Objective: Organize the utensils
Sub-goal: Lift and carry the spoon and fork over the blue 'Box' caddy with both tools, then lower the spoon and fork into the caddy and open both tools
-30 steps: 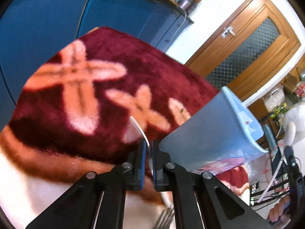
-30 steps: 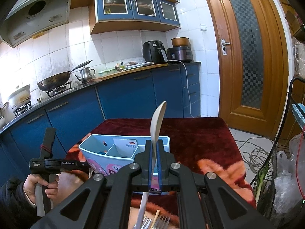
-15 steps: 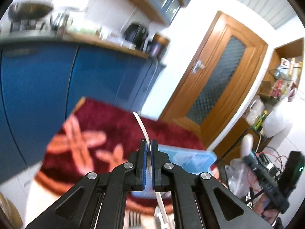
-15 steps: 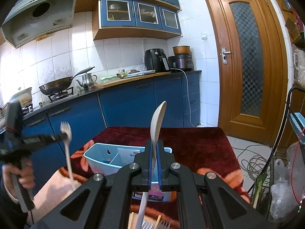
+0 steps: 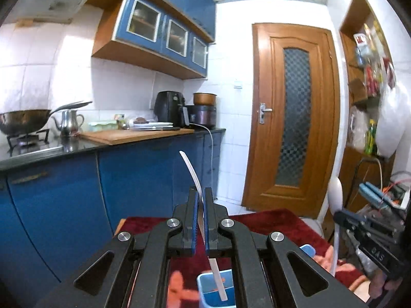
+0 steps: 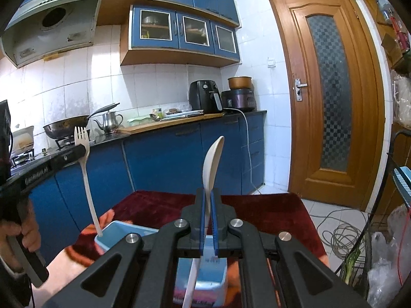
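Open air above the blue bin (image 6: 123, 233), fork (image 6: 86, 177) handle seemingly at its rim.

Left gripper (image 5: 201, 205) raised, jaws clamped, right gripper (image 6: 208, 205) near level, jaws clamped

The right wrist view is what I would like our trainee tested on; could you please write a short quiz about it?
1. True or false: the left tongs grip the white fork with its tines pointing up.
2. What do the right tongs hold? A) a white spoon B) a knife C) chopsticks
3. Fill in: the fork's handle end hangs over the light blue ______.

Key
1. True.
2. A: the white spoon, bowl up.
3. Bin: the light blue bin stands on the red blanket.
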{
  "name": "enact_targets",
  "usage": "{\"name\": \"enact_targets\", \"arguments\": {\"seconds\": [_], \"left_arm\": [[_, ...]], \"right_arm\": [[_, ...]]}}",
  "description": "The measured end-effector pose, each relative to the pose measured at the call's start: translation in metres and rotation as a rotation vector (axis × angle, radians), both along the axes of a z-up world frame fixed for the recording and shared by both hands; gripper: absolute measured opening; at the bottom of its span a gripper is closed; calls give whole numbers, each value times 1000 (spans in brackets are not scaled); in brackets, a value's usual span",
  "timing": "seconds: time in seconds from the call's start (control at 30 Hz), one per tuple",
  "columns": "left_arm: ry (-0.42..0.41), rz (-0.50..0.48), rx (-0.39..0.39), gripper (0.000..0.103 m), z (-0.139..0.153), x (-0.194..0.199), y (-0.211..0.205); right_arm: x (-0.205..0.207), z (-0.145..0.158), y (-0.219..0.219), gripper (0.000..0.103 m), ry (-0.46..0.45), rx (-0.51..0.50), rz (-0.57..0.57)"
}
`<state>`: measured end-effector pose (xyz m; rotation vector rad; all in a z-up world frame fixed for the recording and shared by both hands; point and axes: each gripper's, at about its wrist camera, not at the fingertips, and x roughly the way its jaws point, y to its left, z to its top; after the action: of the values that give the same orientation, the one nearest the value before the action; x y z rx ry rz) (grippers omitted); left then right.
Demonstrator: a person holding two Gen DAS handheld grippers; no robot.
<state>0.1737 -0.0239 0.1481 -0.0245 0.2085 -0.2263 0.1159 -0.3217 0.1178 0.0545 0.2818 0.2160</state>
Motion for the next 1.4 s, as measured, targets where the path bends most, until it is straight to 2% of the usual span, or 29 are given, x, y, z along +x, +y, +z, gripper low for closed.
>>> {"name": "enact_targets", "arguments": {"seconds": [0.27,0.57,0.63,0.73,0.8,0.87,1.13,1.4], "left_arm": [[57,-22,20,4,-38,14,-14],[162,-99,24,4,-68,19,-22],[193,-120,23,7,-72,19,-24],[205,-113,31,17,-75,14,-27],[209,-103,35,28,-76,10,-27],[216,-112,20,32,-73,6,-24],[258,-112,-8,34,-64,-14,-10],[347,-93,-3,40,-59,-31,6]], "right_arm": [[25,-23,10,6,-13,-73,-17],[25,-44,17,7,67,-108,41],[24,-44,16,12,83,-99,52],[19,-41,12,21,92,-68,66],[15,-38,9,24,90,-53,67],[10,-33,6,26,87,-37,68],[-12,-20,-5,29,109,14,63],[-36,-16,-11,30,206,25,65]]}}
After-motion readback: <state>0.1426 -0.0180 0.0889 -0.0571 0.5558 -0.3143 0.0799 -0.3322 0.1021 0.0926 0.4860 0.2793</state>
